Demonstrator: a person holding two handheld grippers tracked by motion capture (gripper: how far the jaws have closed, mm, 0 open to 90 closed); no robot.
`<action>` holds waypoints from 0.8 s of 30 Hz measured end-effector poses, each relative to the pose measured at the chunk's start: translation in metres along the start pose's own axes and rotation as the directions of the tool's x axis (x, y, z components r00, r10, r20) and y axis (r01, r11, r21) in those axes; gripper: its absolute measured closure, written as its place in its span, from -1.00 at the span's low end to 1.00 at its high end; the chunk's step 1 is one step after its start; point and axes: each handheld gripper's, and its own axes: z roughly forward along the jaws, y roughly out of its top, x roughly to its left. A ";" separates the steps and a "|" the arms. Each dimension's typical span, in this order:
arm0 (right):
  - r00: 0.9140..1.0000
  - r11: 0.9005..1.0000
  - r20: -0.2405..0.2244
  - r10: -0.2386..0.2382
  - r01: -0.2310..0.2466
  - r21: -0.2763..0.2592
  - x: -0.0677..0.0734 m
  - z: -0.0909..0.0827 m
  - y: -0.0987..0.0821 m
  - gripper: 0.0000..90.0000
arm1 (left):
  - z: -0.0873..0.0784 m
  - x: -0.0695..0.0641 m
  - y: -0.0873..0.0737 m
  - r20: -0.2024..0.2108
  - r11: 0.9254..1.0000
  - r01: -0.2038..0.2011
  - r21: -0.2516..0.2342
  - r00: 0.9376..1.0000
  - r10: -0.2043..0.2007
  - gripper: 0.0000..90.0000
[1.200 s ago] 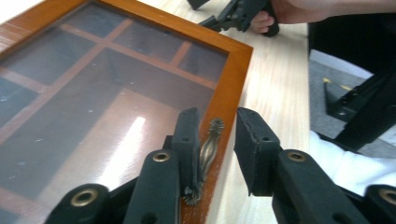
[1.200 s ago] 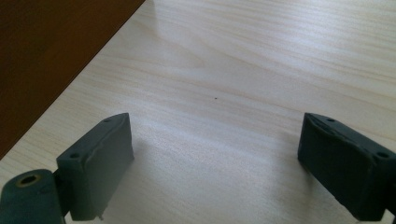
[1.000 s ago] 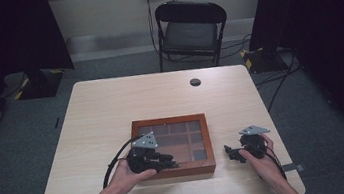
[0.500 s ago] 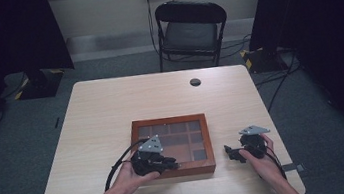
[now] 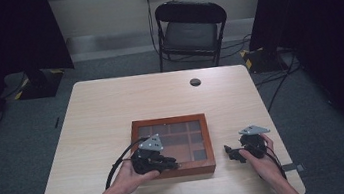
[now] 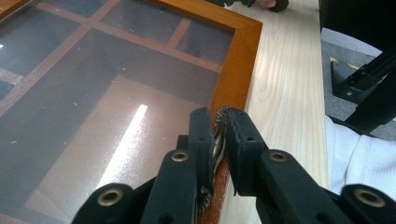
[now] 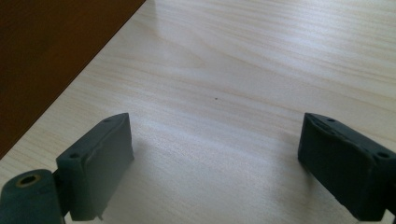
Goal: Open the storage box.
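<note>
A shallow wooden box (image 5: 169, 122) with a glass lid over several compartments lies on the table's near half. My left gripper (image 5: 171, 165) lies over the box's front rim with a hand around it. In the left gripper view its jaws (image 6: 219, 122) are pinched together on a small ridged metal clasp (image 6: 217, 140) at the edge of the orange-brown frame (image 6: 238, 60). My right gripper (image 5: 231, 152) rests on the table to the right of the box, also in a hand. Its jaws (image 7: 215, 144) stand wide open over bare wood, with the box's dark side (image 7: 46, 56) off to their left.
The pale wooden table (image 5: 111, 110) has a small black round cap (image 5: 195, 82) near its far edge. A black folding chair (image 5: 190, 29) stands behind the table. Cables trail from both grippers toward the near edge.
</note>
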 end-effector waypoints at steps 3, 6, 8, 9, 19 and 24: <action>1.000 1.000 0.000 -0.001 0.001 0.000 0.000 0.000 0.000 -0.79 | 0.000 0.001 0.000 0.009 1.000 0.007 0.002 1.000 -0.007 0.80; 1.000 1.000 -0.001 -0.001 0.001 0.000 0.000 0.000 0.000 -0.79 | 0.000 0.001 0.001 0.009 1.000 0.016 -0.004 1.000 -0.016 0.80; 1.000 1.000 -0.001 -0.001 0.001 0.000 0.000 0.000 0.000 -0.79 | -0.002 0.001 0.002 0.010 1.000 0.028 0.000 1.000 -0.028 0.80; 1.000 1.000 -0.001 -0.001 0.001 0.000 0.000 0.000 0.000 -0.79 | -0.003 0.001 0.003 0.003 0.999 0.034 0.007 0.999 -0.034 0.80; 1.000 1.000 -0.001 -0.001 0.001 0.000 0.000 0.000 0.000 -0.79 | -0.020 0.002 0.014 0.019 0.999 0.023 -0.047 1.000 -0.022 0.79; 1.000 1.000 -0.002 -0.002 0.002 0.000 0.000 0.000 0.000 -0.79 | -0.024 0.003 0.019 0.023 0.999 0.018 -0.050 1.000 -0.017 0.79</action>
